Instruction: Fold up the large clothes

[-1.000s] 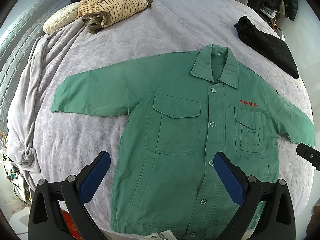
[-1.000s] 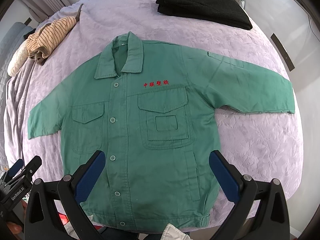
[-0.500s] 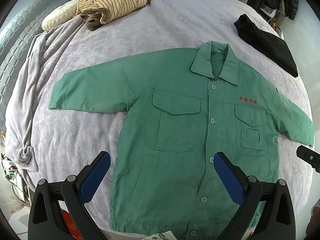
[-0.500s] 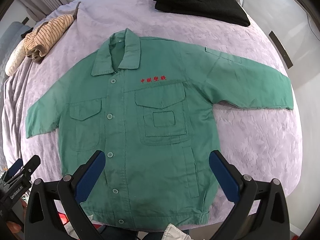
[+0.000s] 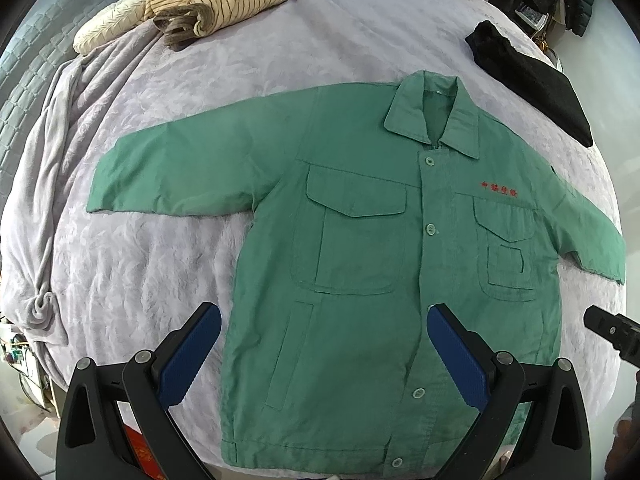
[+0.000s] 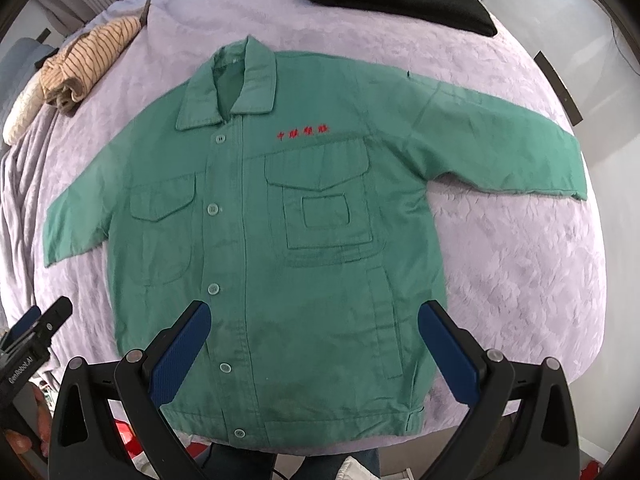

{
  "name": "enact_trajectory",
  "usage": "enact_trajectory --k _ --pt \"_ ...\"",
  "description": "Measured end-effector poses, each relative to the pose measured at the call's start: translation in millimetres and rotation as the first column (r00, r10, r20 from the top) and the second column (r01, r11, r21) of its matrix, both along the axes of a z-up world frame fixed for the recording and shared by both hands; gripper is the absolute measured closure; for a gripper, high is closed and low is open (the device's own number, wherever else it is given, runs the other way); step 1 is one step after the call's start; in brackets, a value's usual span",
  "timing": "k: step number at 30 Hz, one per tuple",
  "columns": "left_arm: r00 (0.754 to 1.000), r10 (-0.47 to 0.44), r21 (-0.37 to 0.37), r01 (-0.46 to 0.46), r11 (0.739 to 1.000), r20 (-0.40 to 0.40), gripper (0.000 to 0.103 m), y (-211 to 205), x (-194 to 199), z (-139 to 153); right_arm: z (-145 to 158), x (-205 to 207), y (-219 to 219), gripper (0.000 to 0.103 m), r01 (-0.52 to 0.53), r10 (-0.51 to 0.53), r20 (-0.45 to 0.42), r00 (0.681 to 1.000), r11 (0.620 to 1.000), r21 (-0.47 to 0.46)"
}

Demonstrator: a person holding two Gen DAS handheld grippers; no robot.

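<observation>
Both grippers have drifted a little forward over the past second, so the green jacket (image 5: 360,272) sits lower and larger in each view, while the garment itself has not shifted on the bed. From the left wrist view, the left gripper (image 5: 324,356) hangs above the jacket's lower front with its blue-padded jaws spread wide and nothing between them; one pad is over the lavender bedspread (image 5: 160,264) just beside the hem side, the other over the button placket. The jacket lies flat, face up, buttoned, collar pointing away, both sleeves stretched out to the sides. A striped beige garment (image 5: 216,4) is bundled near a cream pillow (image 5: 108,28) at the far corner, and a folded black garment (image 5: 528,80) rests well apart beyond the collar. The tip of the right gripper (image 5: 612,332) pokes in at the edge. From the right wrist view, the right gripper (image 6: 314,354) is likewise wide open and empty above the jacket (image 6: 304,232), its pads straddling the lower front panel beneath the chest pocket with red embroidered lettering (image 6: 303,133). The left gripper (image 6: 36,332) shows at the side, over the bedspread (image 6: 520,280) edge.
</observation>
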State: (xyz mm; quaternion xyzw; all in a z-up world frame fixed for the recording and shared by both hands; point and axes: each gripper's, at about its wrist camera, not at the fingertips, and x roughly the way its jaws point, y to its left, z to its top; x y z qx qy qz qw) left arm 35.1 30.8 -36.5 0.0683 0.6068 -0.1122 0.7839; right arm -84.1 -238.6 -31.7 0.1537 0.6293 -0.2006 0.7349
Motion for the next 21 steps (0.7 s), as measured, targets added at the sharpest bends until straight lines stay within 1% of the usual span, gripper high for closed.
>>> enact_trajectory --k 3,4,7,10,13,14,16,18,20,21 --pt "1.0 -0.002 -0.032 0.002 0.999 -0.006 0.0 10.6 5.9 -12.8 -11.2 3.8 9.2 0.0 -0.017 0.017 0.014 1.0 1.0 0.021" --pt "1.0 -0.003 -0.045 0.003 0.999 -0.005 0.0 14.0 7.7 -16.5 -14.4 5.7 13.9 0.0 -0.026 0.023 0.05 0.998 0.998 0.053" --pt "1.0 0.0 -0.087 0.0 0.996 -0.001 0.0 29.9 15.2 -31.9 -24.2 14.0 25.2 0.0 -0.035 0.021 0.11 0.994 0.992 0.121" --pt "1.0 0.024 -0.126 -0.023 0.992 0.002 0.0 53.2 29.5 -52.5 -42.5 27.6 41.8 0.0 -0.063 0.044 0.105 0.994 0.981 0.183" --pt "0.997 0.075 -0.146 -0.072 0.987 0.017 0.0 82.8 51.0 -74.1 -64.1 42.5 61.9 0.0 -0.1 0.083 0.09 0.992 0.973 0.207" --pt "0.995 0.093 -0.156 -0.088 0.984 0.024 0.0 93.5 59.1 -80.3 -73.5 47.9 69.7 0.0 -0.109 0.096 0.07 0.993 0.972 0.209" --pt "0.986 0.163 -0.182 -0.155 0.971 0.03 0.0 124.8 82.3 -96.9 -88.1 55.2 82.1 0.0 -0.119 0.111 0.045 0.993 0.967 0.223" --pt "0.97 0.241 -0.198 -0.229 0.953 0.04 0.0 155.0 104.6 -110.7 -98.8 59.7 92.8 0.0 -0.138 0.133 0.037 0.99 0.962 0.238" --pt "0.939 0.335 -0.173 -0.317 0.932 0.082 0.0 192.6 133.3 -124.1 -108.3 64.8 104.4 0.0 -0.17 0.166 0.038 0.985 0.956 0.239" --pt "0.927 0.36 -0.165 -0.341 0.925 0.104 0.0 204.0 141.2 -127.4 -115.3 68.1 110.9 0.0 -0.189 0.187 0.031 0.982 0.954 0.233"
